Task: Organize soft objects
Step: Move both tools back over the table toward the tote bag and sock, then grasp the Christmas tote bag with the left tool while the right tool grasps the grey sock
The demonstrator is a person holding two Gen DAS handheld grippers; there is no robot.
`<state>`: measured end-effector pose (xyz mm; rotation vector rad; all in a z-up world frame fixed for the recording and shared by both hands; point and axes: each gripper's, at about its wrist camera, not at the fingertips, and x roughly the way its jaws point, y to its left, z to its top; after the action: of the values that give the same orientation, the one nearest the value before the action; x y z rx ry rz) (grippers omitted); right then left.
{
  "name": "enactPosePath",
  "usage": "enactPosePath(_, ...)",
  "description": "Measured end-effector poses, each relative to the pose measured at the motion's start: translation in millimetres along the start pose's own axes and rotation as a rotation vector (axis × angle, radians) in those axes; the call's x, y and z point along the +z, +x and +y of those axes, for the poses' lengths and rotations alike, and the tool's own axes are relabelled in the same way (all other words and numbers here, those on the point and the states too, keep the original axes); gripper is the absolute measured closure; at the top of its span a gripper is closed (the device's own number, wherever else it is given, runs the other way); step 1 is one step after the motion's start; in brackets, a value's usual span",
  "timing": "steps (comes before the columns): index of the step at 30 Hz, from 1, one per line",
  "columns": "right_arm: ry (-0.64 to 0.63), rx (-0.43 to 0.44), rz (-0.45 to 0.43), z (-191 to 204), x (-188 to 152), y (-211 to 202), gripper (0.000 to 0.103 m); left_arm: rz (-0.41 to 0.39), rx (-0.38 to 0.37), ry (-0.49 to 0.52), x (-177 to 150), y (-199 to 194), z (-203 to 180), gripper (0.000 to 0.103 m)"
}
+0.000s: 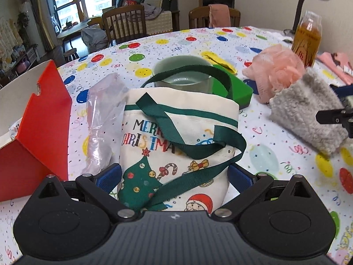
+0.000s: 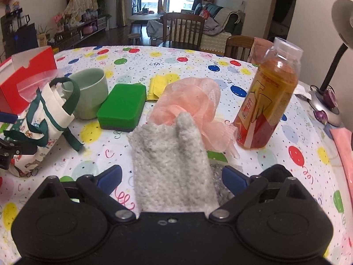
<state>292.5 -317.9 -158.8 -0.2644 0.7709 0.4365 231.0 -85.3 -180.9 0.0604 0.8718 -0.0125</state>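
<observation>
Our right gripper [image 2: 172, 177] is wide open around the fluffy grey knitted cloth [image 2: 172, 161] — light, floppy; we pinch its middle. Our left gripper [image 1: 174, 176] is open around the cloth Christmas bag [image 1: 176, 145].

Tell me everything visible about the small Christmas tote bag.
The Christmas tote bag is cream fabric with dark green trim and two green webbing handles, one flopped across its front. It is printed with "MERRY CHRISTMAS", a tree, a candy cane and a Santa. It sits on the balloon tablecloth between the open fingers of the left tool. A clear plastic bag leans beside it; the green cup stands just behind.
</observation>
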Motion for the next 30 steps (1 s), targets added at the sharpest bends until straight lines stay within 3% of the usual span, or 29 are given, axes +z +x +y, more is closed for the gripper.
enactPosePath(5, -0.046, -0.022, 0.012, 4.5, 2.6, 8.2, 0.012, 0.013, 0.022, 0.029, -0.8, 13.3, -3.2, 0.0)
enactPosePath(13, -0.084, -0.066, 0.02, 10.6, 0.9, 12.9, 0.036, 0.023, 0.05, 0.013, -1.4, 22.0, -4.5, 0.001)
enactPosePath(15, -0.096, -0.077, 0.015, 12.0, 0.2, 11.0, 0.044, 0.021, 0.056, 0.009, -1.7, 20.9, -5.2, 0.007)
enactPosePath(21, -0.124, -0.104, -0.01, 17.3, -2.9, 0.9, 0.068, 0.027, 0.074, -0.005, -1.7, 16.6, -7.0, 0.041)
enactPosePath(25, -0.148, -0.106, -0.036, 21.8, -4.9, -7.3, 0.079, 0.027, 0.073, -0.012, -2.8, 13.5, -5.5, 0.063)
enactPosePath(30, -0.153, -0.115, -0.053, 23.9, -4.2, -14.8, 0.093, 0.028, 0.067, -0.047, -5.3, 7.7, 1.3, 0.071)
